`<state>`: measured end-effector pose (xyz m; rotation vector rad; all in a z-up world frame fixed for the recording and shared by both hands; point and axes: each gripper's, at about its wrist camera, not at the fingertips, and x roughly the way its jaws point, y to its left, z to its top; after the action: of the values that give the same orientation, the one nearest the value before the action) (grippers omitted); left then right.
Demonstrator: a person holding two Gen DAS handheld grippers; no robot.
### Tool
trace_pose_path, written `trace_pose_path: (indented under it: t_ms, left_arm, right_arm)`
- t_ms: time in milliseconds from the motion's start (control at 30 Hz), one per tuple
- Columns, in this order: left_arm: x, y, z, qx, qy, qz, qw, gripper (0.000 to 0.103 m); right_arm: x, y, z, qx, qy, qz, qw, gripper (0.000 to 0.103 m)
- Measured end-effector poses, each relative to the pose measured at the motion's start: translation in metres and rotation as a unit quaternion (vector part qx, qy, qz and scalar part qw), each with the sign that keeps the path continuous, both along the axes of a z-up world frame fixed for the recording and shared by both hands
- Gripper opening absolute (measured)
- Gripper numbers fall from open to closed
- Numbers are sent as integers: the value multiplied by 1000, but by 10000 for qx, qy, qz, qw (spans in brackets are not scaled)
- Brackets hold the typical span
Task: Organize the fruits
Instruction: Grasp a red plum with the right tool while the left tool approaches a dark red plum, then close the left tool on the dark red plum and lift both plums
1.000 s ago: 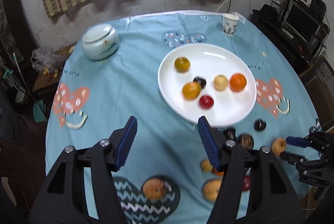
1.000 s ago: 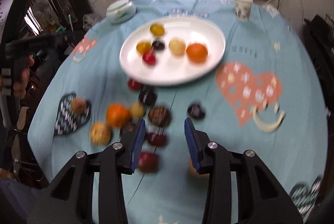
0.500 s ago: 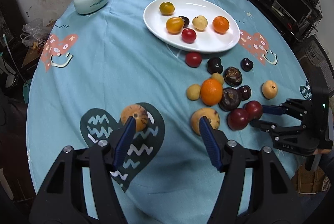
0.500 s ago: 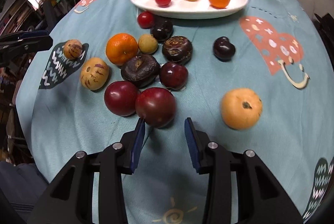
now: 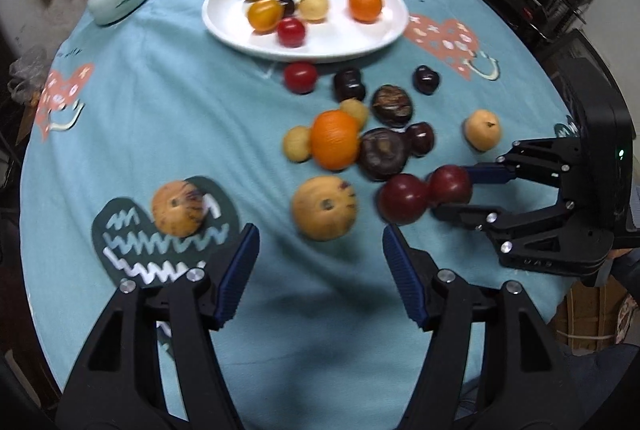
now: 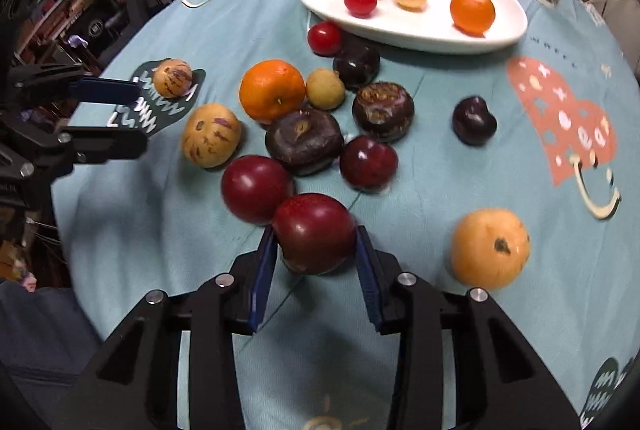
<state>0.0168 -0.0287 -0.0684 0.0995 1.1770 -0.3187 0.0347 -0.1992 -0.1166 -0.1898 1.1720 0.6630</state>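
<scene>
Right claw (image 6: pixel 316 250) closing around red plum (image 6: pixel 314 232); left claw (image 5: pixel 320 254) agape, empty; blue tablecloth (image 5: pixel 160 109).

The right gripper (image 6: pixel 316 256) tilts steeply down at the near right, its jaws closing around a dark red plum (image 6: pixel 314 232). The left gripper (image 5: pixel 318 262) hangs spread and empty, near left.

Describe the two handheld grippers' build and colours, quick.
Both match: left gripper and right gripper have black skeletal linkage frames with cut-outs, silver pivot screws, and blue ribbed pads. The right's boxy black body shows a small green light. No cables visible.
</scene>
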Motion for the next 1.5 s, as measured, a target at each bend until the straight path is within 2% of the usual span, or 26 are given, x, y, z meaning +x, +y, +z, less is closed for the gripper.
trace_pose_path:
  t_ms: [200, 400, 633, 800, 933, 1300, 1500]
  left_arm:
    - [2, -48, 1, -46, -49, -589, 9982, 66]
    - [9, -79, -19, 208, 93, -721, 9971, 66]
    - [21, -77, -42, 402, 279, -360, 9981, 65]
    - [26, -76, -51, 373, 384, -235, 9983, 46]
    - [29, -76, -53, 250, 494, -176, 9983, 41]
    - [21, -85, -51, 523, 351, -321, 9975, 40]
    - [7, -84, -38, 487, 242, -503, 9973, 40]
  right_arm:
    - [-12, -27, 5, 163, 41, -414, 9990, 39]
    - [-20, -48, 9, 213, 22, -647, 9977, 39]
    - [-26, -58, 10, 260, 48, -713, 9971, 39]
    - [-25, -58, 9, 271, 66, -729, 9969, 39]
    - [-26, -55, 8, 277, 103, -681, 9972, 39]
    - [-33, -50, 3, 249, 183, -746, 9967, 39]
    - [-38, -45, 4, 296, 181, -795, 9962, 39]
